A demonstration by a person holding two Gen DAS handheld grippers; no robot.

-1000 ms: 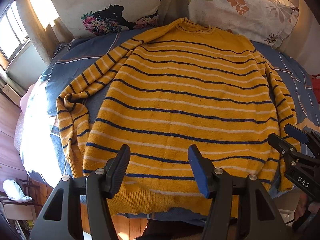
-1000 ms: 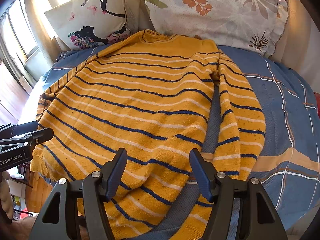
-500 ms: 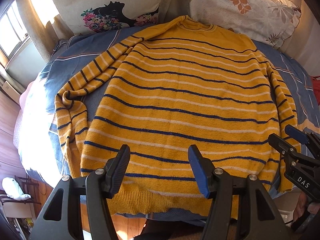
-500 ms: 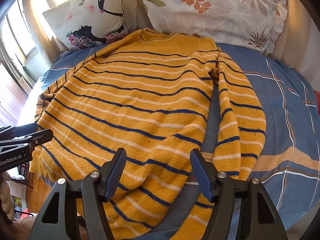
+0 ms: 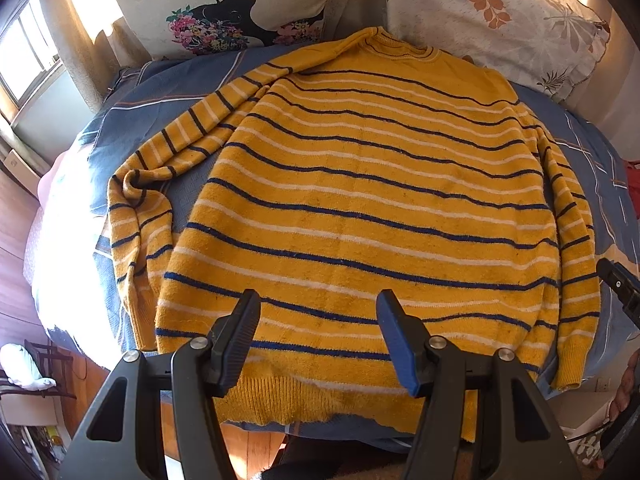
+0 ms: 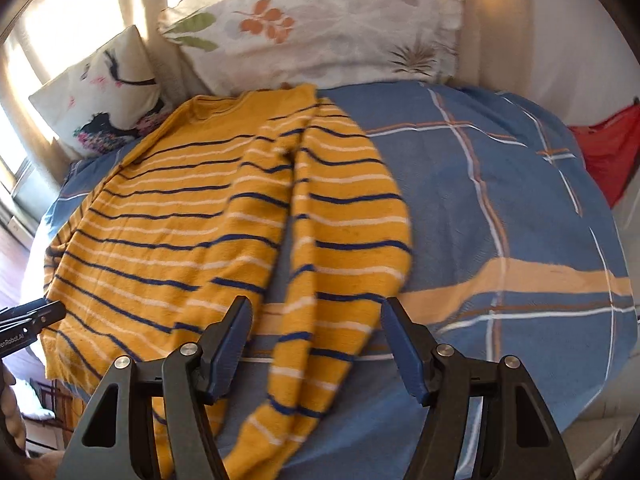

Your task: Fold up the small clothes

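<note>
A yellow sweater (image 5: 360,200) with navy and white stripes lies flat on the bed, collar toward the pillows, hem at the near edge. Its left sleeve (image 5: 168,160) is bent and bunched at the left. Its right sleeve (image 6: 340,260) runs down the right side toward the near edge. My left gripper (image 5: 316,320) is open and empty above the hem. My right gripper (image 6: 316,324) is open and empty above the lower right sleeve. The right gripper's tip shows at the right edge of the left wrist view (image 5: 618,284); the left gripper's tip shows at the left edge of the right wrist view (image 6: 32,316).
The bed has a blue plaid cover (image 6: 500,220). Two pillows stand at the head: one with a dark silhouette print (image 5: 224,8), one with a leaf print (image 6: 320,28). A red cloth (image 6: 608,148) lies at the far right. A window (image 5: 24,52) and wooden floor (image 5: 16,272) are left.
The right gripper has swung to the right, now centred over the right sleeve instead of the sweater body. The left gripper has stayed over the hem, its view shifted slightly.
</note>
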